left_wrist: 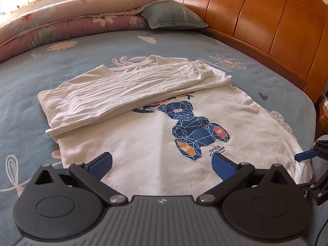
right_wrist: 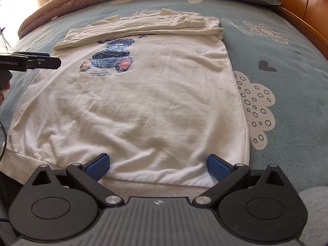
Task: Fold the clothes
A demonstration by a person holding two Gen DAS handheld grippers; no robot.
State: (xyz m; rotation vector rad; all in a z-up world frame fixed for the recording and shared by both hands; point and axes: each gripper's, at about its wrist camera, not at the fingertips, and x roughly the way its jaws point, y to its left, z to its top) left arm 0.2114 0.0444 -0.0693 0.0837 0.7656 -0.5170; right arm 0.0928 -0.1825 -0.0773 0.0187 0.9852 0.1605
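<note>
Left wrist view shows us no container; the white sweatshirt (left_wrist: 155,143) lies flat on the blue flowered bed sheet (left_wrist: 61,65), with its sleeves (left_wrist: 114,94) folded across the chest well ahead of our fingers. Our left gripper (left_wrist: 162,165) is spread wide and holds nothing, its blue pads (left_wrist: 101,165) low over the lower body of the garment, the blue bear print (left_wrist: 194,129) just beyond the right-hand finger. Off past that finger, at the garment's edge, we see the right gripper (left_wrist: 307,154) from the side. Only this view gives us the wooden headboard (left_wrist: 256,20), the rolled quilt (left_wrist: 61,26) and the pillow (left_wrist: 174,16) in full.

Right wrist view alone shows the ribbed hem (right_wrist: 155,188), which lies between and just behind our fingers (right_wrist: 98,167). Our right gripper (right_wrist: 158,168) is likewise spread wide and empty, pointed level along the sweatshirt (right_wrist: 143,102) toward the collar. To the left of those fingers the left gripper (right_wrist: 41,62) hovers edge-on, with part of a hand (right_wrist: 4,94) behind it.
</note>
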